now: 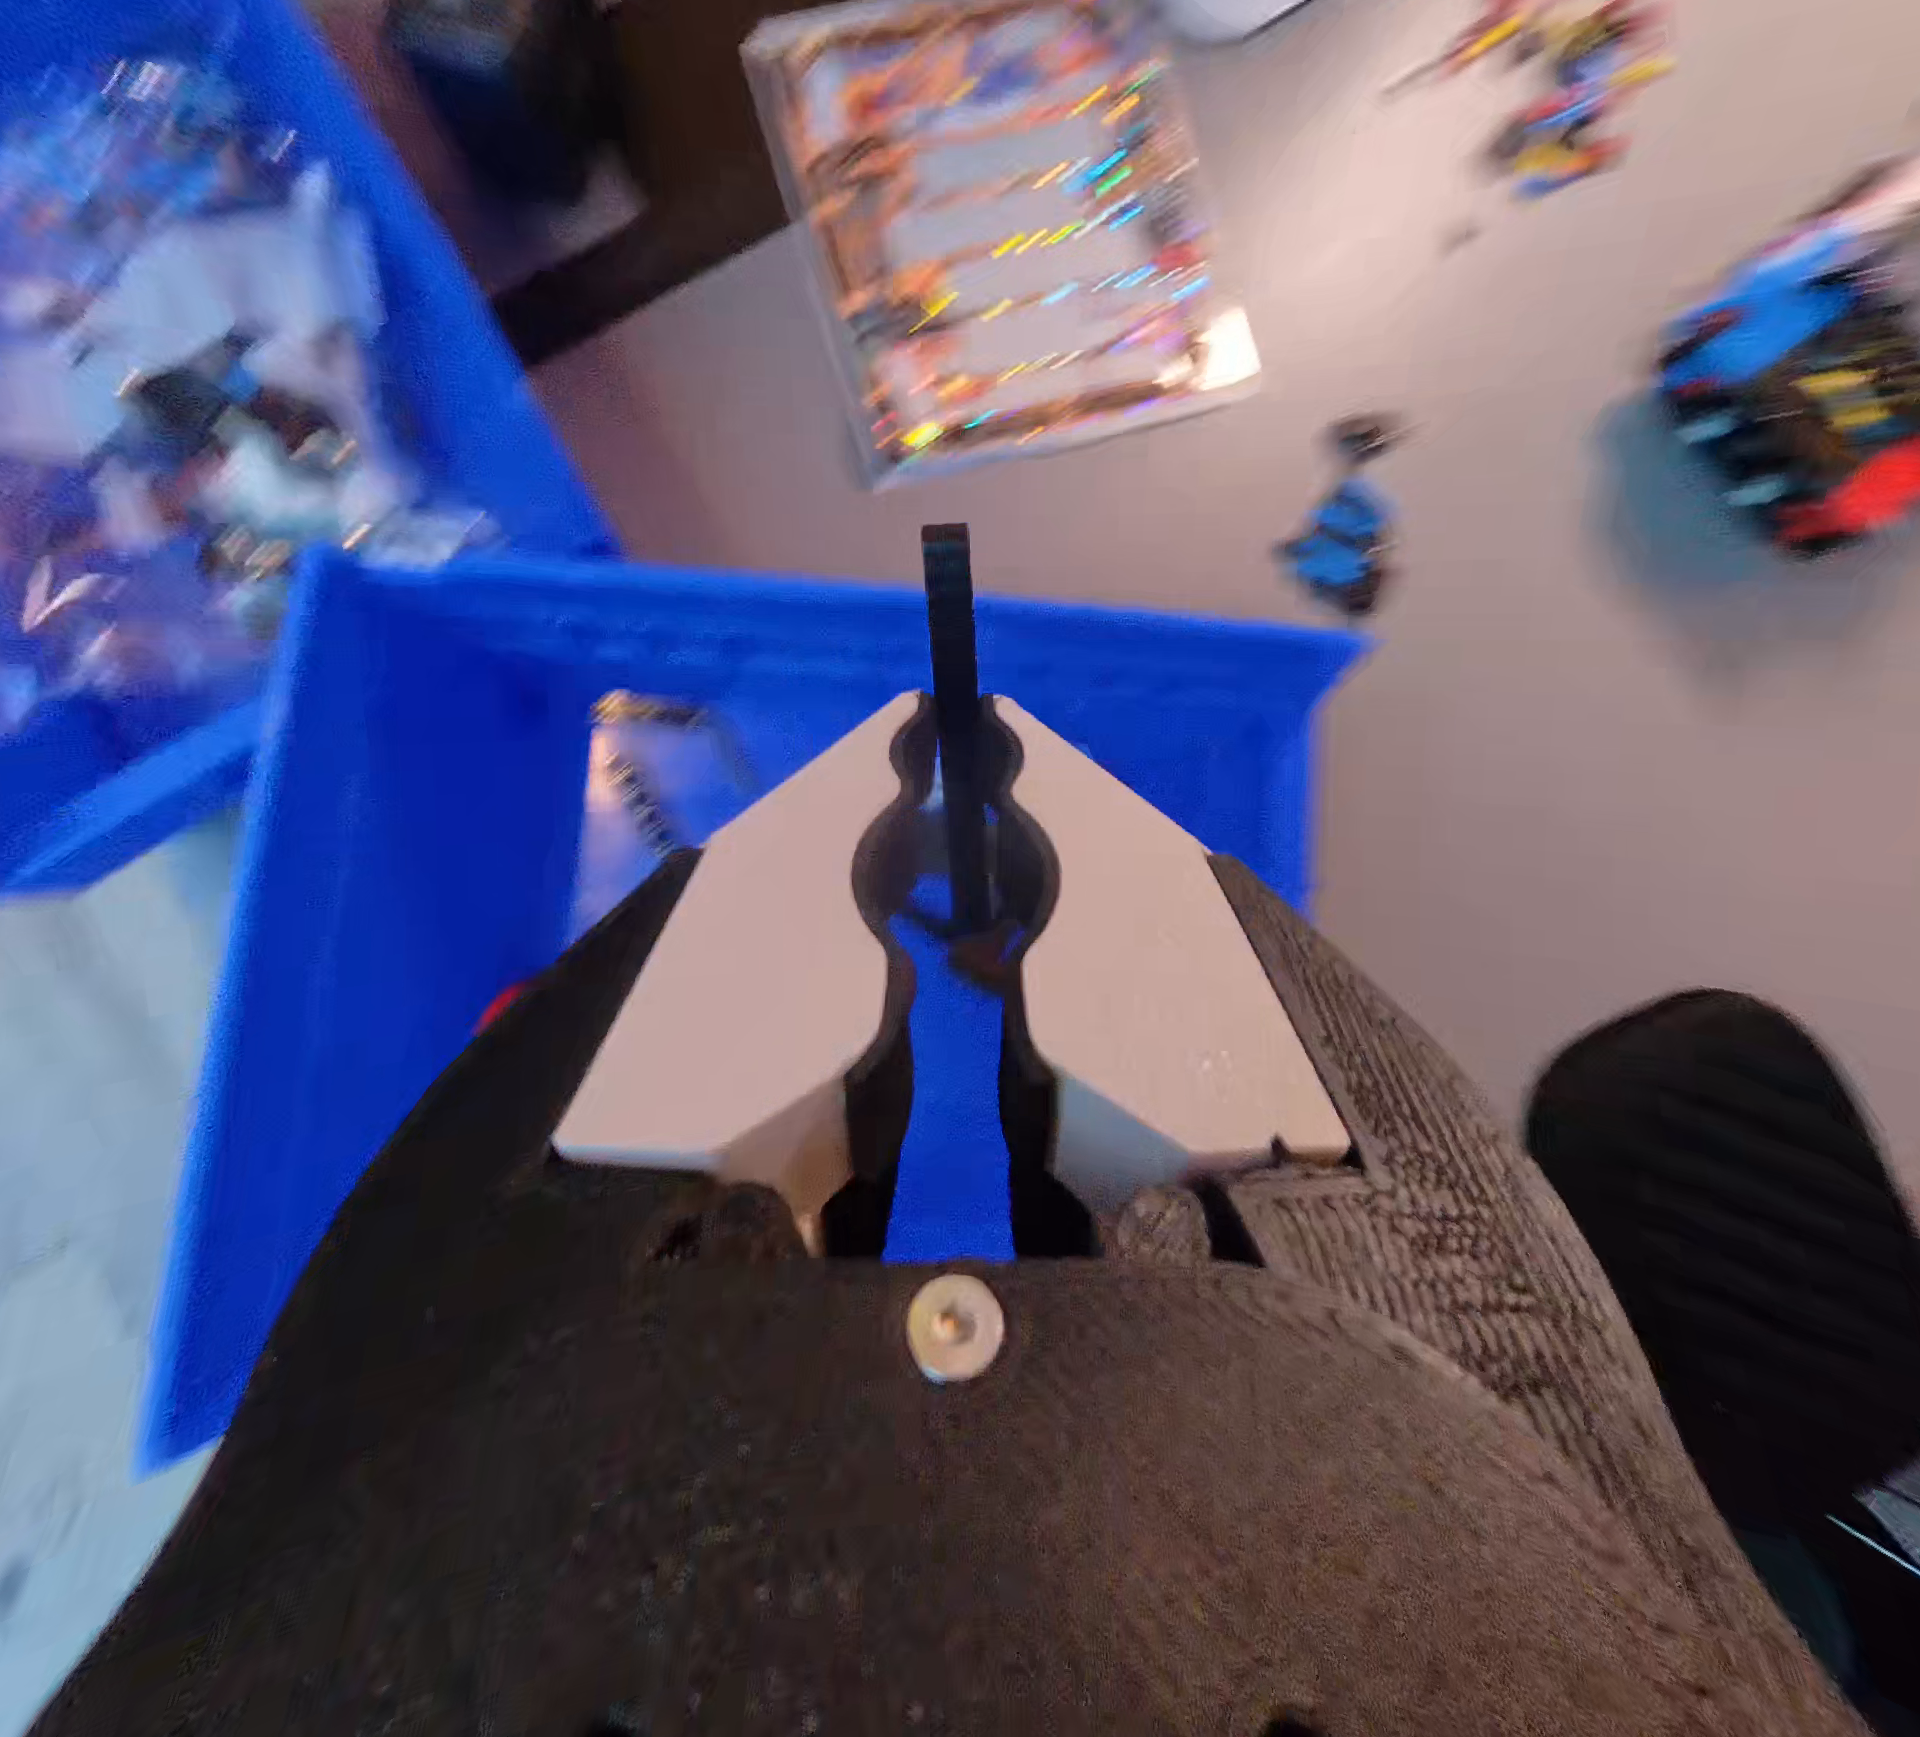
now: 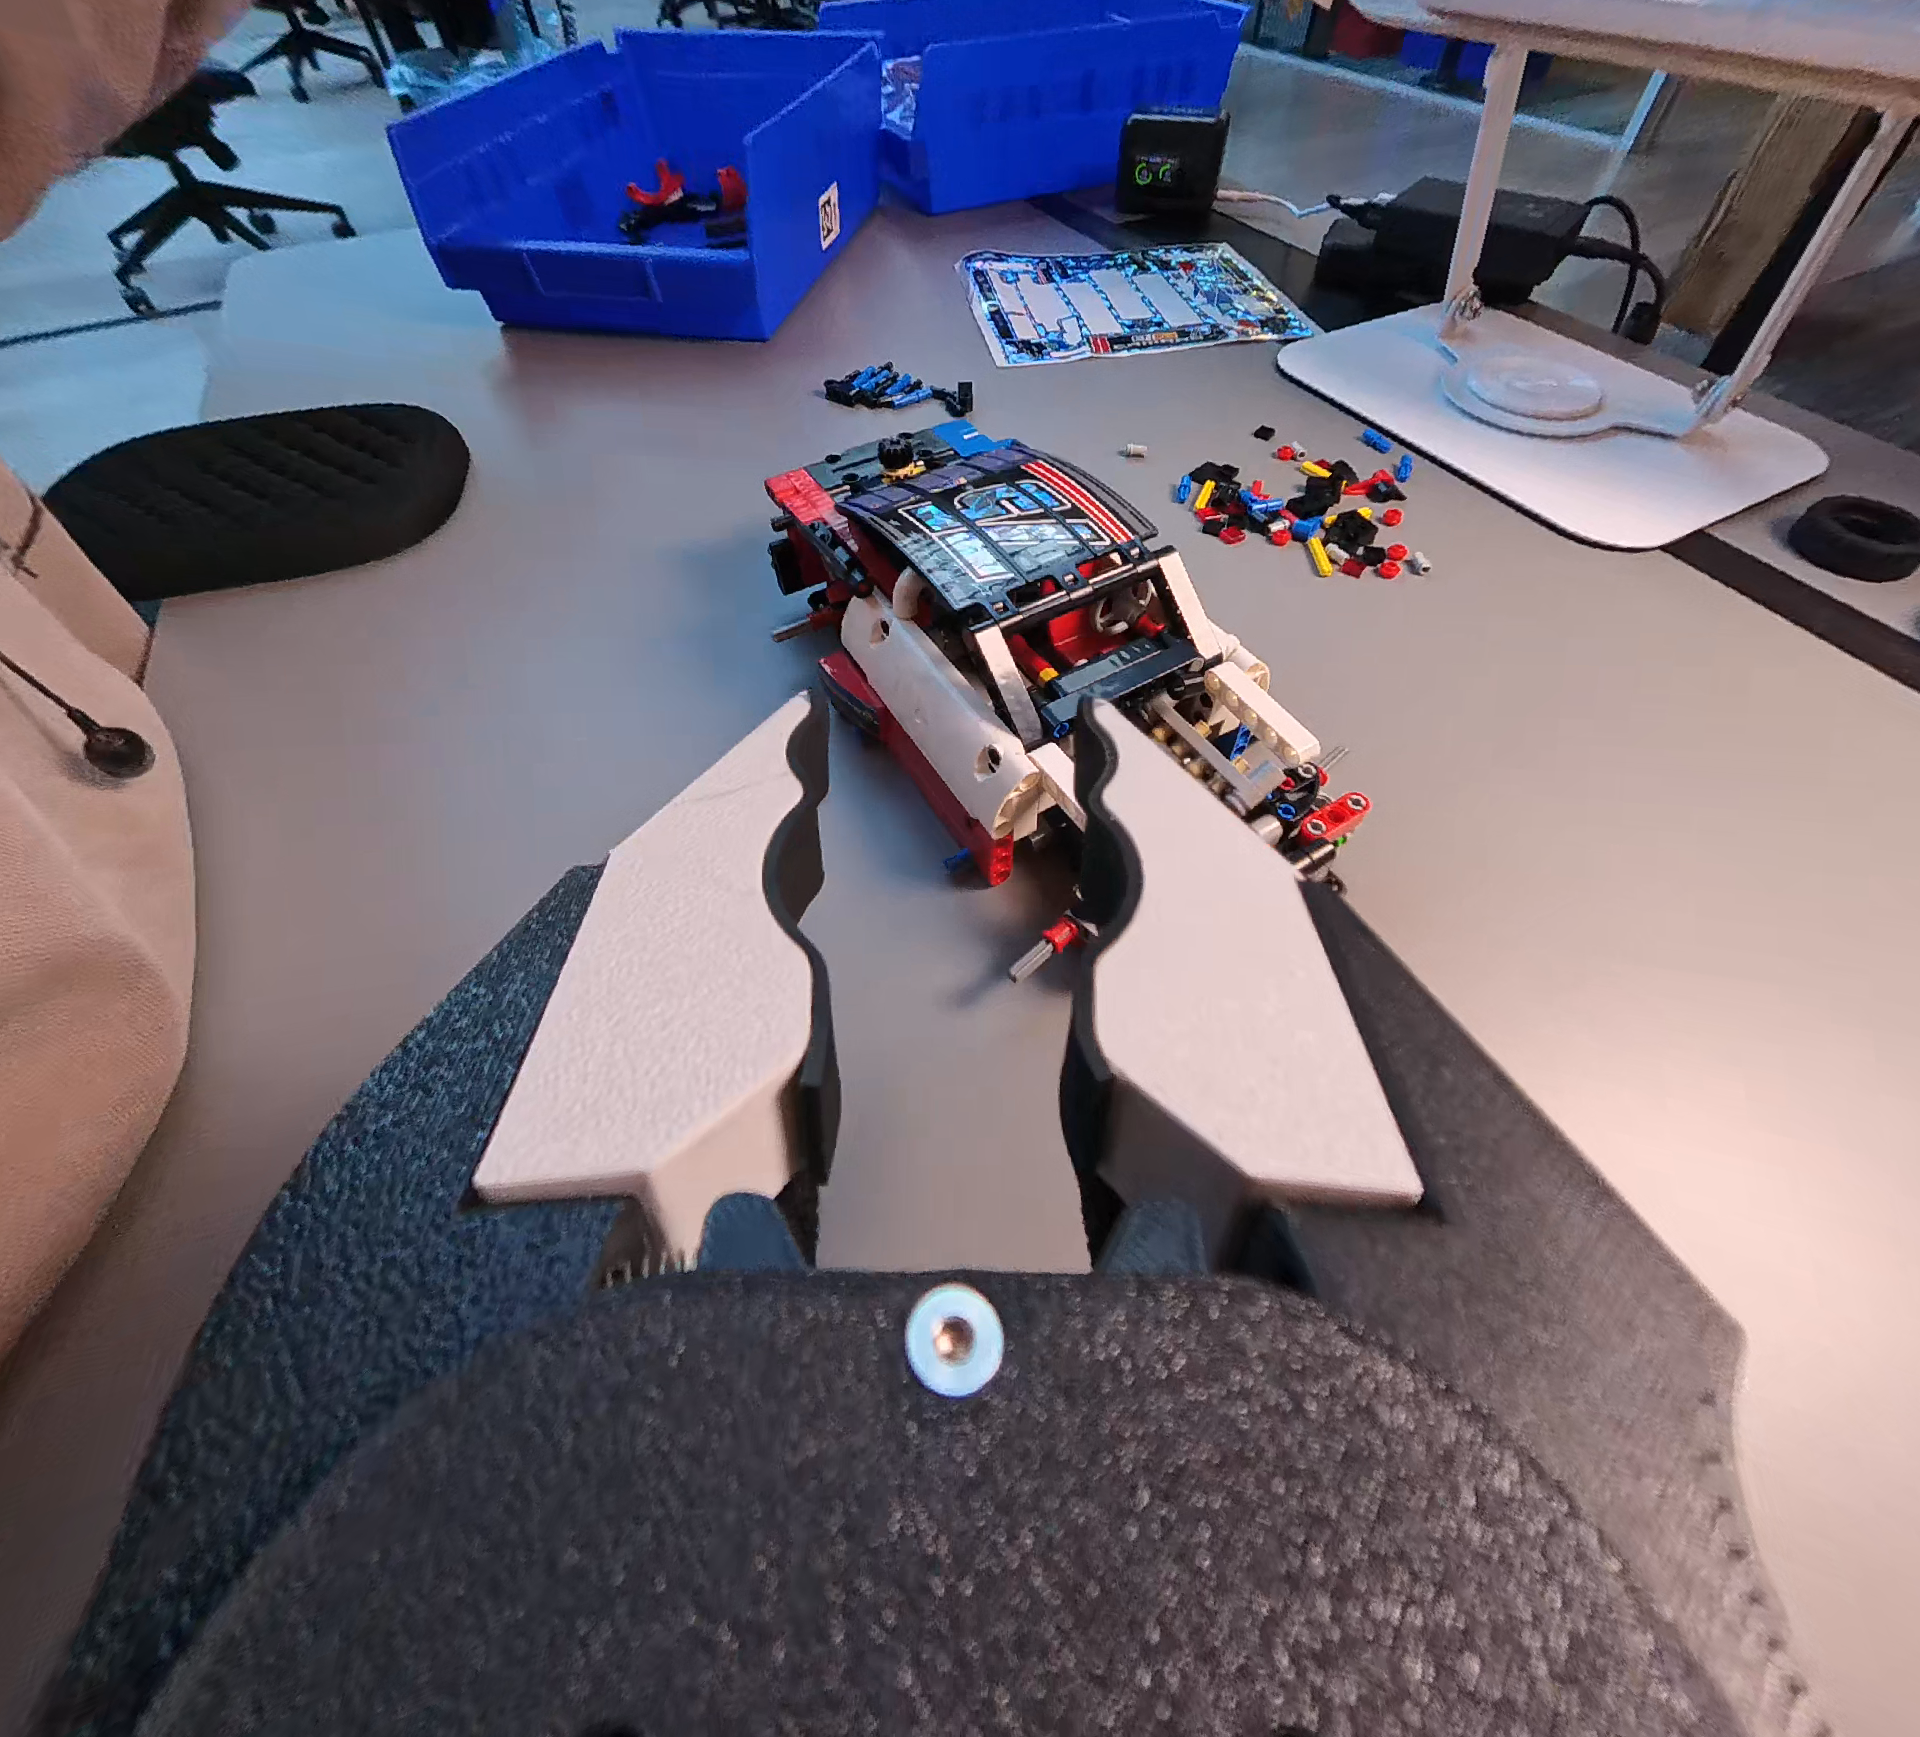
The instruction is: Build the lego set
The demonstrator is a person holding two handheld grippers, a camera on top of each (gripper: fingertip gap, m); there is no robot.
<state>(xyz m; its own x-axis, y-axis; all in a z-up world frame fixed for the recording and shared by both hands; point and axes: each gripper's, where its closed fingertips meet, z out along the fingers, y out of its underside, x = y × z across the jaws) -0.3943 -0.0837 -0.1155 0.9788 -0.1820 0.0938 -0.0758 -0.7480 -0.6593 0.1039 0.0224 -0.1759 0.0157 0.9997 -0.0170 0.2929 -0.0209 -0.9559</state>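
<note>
My left gripper [image 1: 956, 700] is shut on a thin black lego piece [image 1: 951, 648] that sticks out past the fingertips, held above a blue bin [image 1: 727, 638]. The view is blurred. My right gripper [image 2: 951, 716] is open and empty, low over the table, just in front of the partly built lego car [image 2: 997, 586], which is red, white and black with a printed roof. The car also shows in the left wrist view [image 1: 1797, 399]. A small red and grey pin [image 2: 1049, 944] lies on the table by the right finger.
Two blue bins [image 2: 644, 201] stand at the back, one with red and black parts. A sticker sheet [image 2: 1122, 300], a pile of small loose parts [image 2: 1309, 513], blue pins [image 2: 894, 388], a white lamp base [image 2: 1548, 430] and a black chair armrest [image 2: 260, 492] surround the car. My right fingertips sit around 55 cm from my left ones.
</note>
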